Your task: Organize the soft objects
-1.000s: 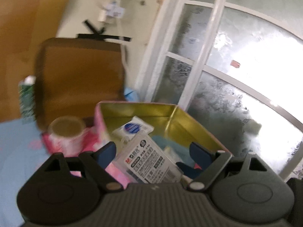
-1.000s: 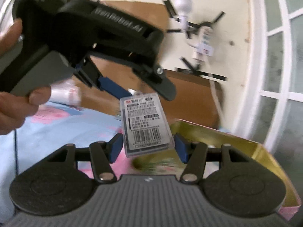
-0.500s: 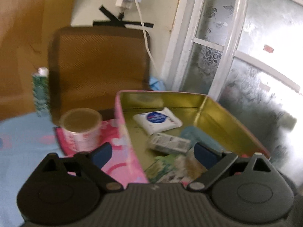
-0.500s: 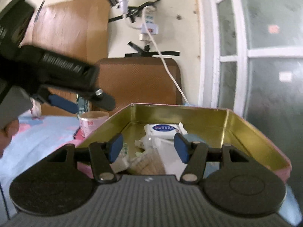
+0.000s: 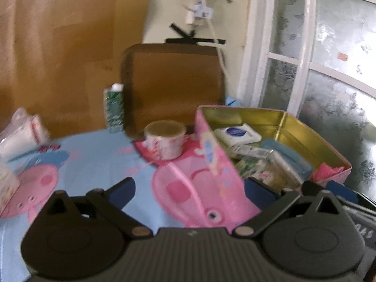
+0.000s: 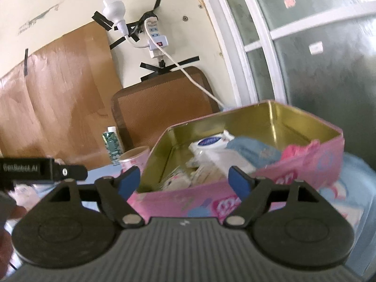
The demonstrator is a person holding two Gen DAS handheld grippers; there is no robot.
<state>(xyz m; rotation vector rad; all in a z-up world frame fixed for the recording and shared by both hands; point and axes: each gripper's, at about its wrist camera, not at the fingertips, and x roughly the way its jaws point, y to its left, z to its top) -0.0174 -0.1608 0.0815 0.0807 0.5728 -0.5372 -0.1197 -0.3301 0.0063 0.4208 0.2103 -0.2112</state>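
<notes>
Left wrist view: the left gripper (image 5: 189, 191) hangs over a table (image 5: 98, 162) covered by a blue cloth with pink cartoon pigs. Its jaws stand wide apart, having just been opening, with nothing between them but the cloth and the near corner of the pink tin (image 5: 212, 155). The tin sits to the right, gold inside, lid off. It holds a white wipes packet (image 5: 237, 135) at the far end, a blue soft item (image 5: 285, 155), and several small packets, blurred, nearer the camera. A pink soft item (image 5: 327, 175) lies at the tin's near right corner. A paper cup (image 5: 165, 141) stands just left of the tin, and a green carton (image 5: 114, 109) stands farther back beside a brown chair back (image 5: 174, 80). A plastic-wrapped white pack (image 5: 20, 134) lies at the far left edge of the table.

Right wrist view: the right gripper (image 6: 184, 181) faces the tin's (image 6: 258, 171) long side, tilted. Its jaws are apart, having just been opening, and nothing is held. The same wipes packet (image 6: 211, 142), blue item (image 6: 252, 150) and pink item (image 6: 296, 151) show inside. Part of the left gripper's body (image 6: 42, 171) shows at the left edge.
</notes>
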